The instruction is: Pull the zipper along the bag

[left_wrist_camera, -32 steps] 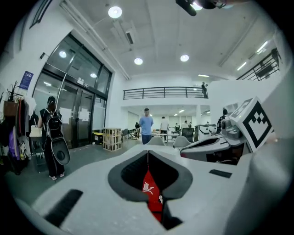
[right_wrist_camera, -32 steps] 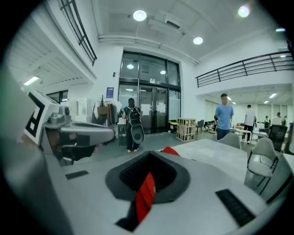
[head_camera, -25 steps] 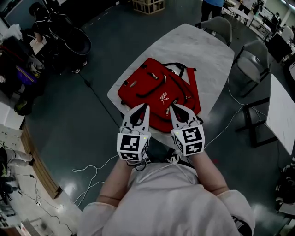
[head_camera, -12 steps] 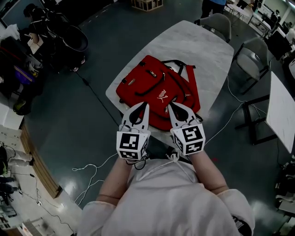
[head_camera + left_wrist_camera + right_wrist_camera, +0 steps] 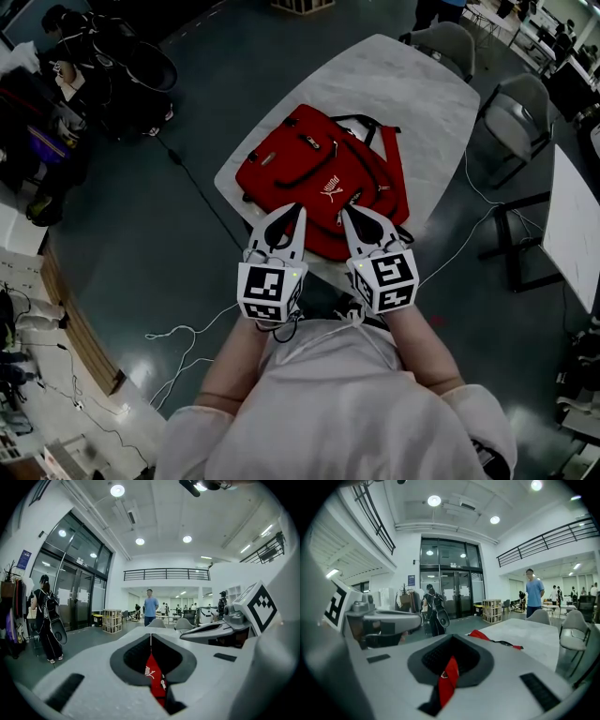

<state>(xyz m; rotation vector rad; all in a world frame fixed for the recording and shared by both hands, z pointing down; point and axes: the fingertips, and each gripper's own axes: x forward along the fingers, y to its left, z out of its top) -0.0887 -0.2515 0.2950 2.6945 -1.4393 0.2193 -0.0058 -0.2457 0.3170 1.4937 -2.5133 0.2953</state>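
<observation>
On the table (image 5: 422, 103): red bag (image 5: 309, 169) lying flat.
Left gripper (image 5: 298, 208): clenched, tips meeting, over the bag's near edge.
Right gripper (image 5: 345, 212): clenched too, just beside it.
Head view: the whole bag; gripper views: only a red sliver between the jaw arms.

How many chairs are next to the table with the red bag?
2. One grey chair is at the far end of the table; the other chair is off its right side. More may be hidden out of view.

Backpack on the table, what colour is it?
The backpack is red; the head view shows it best.
</observation>
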